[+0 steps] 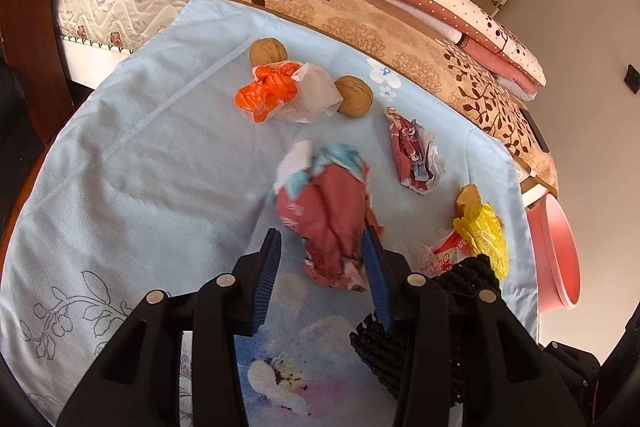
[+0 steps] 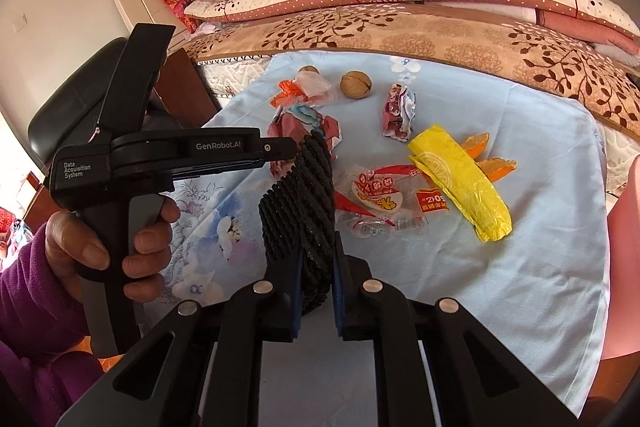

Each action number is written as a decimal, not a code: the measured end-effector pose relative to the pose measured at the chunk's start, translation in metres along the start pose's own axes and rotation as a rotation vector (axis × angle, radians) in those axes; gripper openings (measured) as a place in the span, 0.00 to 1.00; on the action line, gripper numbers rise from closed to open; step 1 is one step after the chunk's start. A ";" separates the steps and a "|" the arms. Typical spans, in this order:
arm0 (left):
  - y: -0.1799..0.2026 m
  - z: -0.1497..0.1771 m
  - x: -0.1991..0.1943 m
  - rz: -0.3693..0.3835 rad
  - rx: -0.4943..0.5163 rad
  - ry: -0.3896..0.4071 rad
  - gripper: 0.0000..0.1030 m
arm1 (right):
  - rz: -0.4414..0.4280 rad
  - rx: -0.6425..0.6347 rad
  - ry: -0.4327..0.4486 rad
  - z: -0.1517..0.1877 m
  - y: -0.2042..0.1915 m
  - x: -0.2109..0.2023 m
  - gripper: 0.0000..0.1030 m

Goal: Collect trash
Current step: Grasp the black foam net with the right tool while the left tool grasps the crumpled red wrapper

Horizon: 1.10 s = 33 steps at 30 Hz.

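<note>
A crumpled red and blue wrapper [image 1: 328, 211], blurred, sits between the fingers of my left gripper [image 1: 322, 243]. It rests against the right pad and a gap shows at the left pad, so the jaws stand open. In the right wrist view the left gripper [image 2: 294, 149] shows from the side, held by a hand in a purple sleeve. My right gripper [image 2: 318, 259] is shut on a black knitted piece [image 2: 300, 195] that stands up between its blue pads. The same black knitted piece [image 1: 468, 279] lies just right of my left gripper.
On the blue floral cloth [image 1: 140, 167] lie two walnuts [image 1: 354, 101], an orange wrapper with clear plastic [image 1: 272, 91], a red-white crumpled wrapper [image 1: 416, 155], a yellow wrapper [image 2: 460, 179], orange peel [image 2: 496, 165] and a clear printed packet [image 2: 380, 195]. A pink bin [image 1: 556, 251] stands off the right edge. A bed lies behind.
</note>
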<state>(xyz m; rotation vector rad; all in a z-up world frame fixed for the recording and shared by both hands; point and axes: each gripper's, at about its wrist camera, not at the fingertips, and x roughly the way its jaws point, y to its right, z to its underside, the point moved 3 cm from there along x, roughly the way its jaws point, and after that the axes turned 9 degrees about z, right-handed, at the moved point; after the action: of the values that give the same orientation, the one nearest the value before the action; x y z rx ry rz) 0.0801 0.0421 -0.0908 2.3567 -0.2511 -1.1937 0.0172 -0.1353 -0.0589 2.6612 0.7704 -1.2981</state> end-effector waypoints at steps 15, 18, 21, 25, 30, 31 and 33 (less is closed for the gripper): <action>0.013 0.003 0.009 -0.040 0.025 0.023 0.41 | 0.032 0.090 0.128 -0.002 0.027 -0.054 0.11; 0.015 0.004 0.008 -0.058 0.047 0.037 0.41 | 0.044 0.101 0.150 -0.002 0.032 -0.062 0.11; 0.017 0.005 0.006 -0.059 0.064 0.045 0.32 | 0.050 0.123 0.159 -0.002 0.039 -0.066 0.11; 0.021 0.005 -0.002 -0.065 0.092 0.071 0.28 | 0.055 0.142 0.170 0.000 0.045 -0.069 0.11; 0.029 0.004 -0.018 -0.062 0.120 0.111 0.27 | 0.076 0.161 0.192 0.000 0.052 -0.074 0.11; 0.033 0.004 -0.022 -0.057 0.126 0.120 0.27 | 0.078 0.168 0.197 0.001 0.054 -0.075 0.11; 0.040 0.003 -0.030 -0.045 0.143 0.141 0.27 | 0.089 0.182 0.205 0.001 0.058 -0.077 0.11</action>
<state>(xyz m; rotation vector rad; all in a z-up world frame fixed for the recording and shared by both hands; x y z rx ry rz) 0.0618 0.0174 -0.0519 2.5697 -0.2440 -1.0549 0.0039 -0.2174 -0.0096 2.9709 0.5692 -1.1380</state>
